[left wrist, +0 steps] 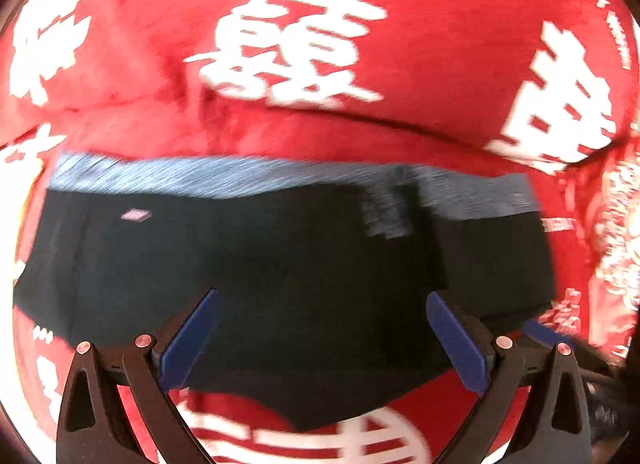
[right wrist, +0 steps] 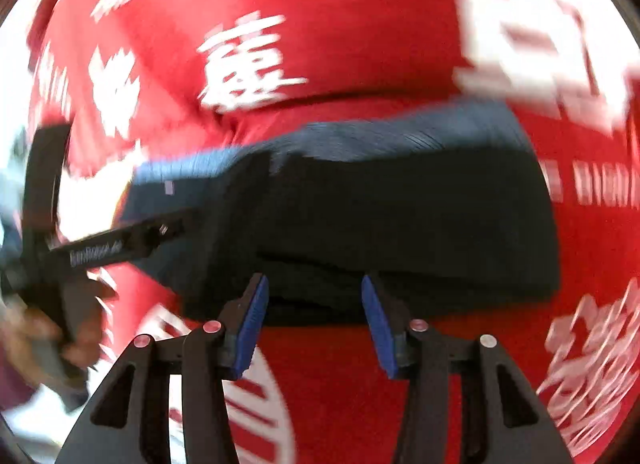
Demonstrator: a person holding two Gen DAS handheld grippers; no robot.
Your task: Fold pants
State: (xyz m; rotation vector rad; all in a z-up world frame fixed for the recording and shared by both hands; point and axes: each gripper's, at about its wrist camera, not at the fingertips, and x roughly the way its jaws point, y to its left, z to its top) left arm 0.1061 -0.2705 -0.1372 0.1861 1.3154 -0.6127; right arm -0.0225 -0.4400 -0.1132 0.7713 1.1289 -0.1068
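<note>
Dark navy pants lie folded into a compact stack on a red cloth, with a lighter blue ribbed waistband along the far edge. My left gripper is open and empty, its blue-padded fingers spread wide just above the near part of the pants. In the right wrist view the same pants lie ahead. My right gripper is open and empty at the stack's near edge. The left gripper's black body shows at the left of that view. Both views are motion-blurred.
A red cloth with large white Chinese characters covers the whole surface and has raised wrinkles beyond the pants. The person's hand shows at the far left of the right wrist view.
</note>
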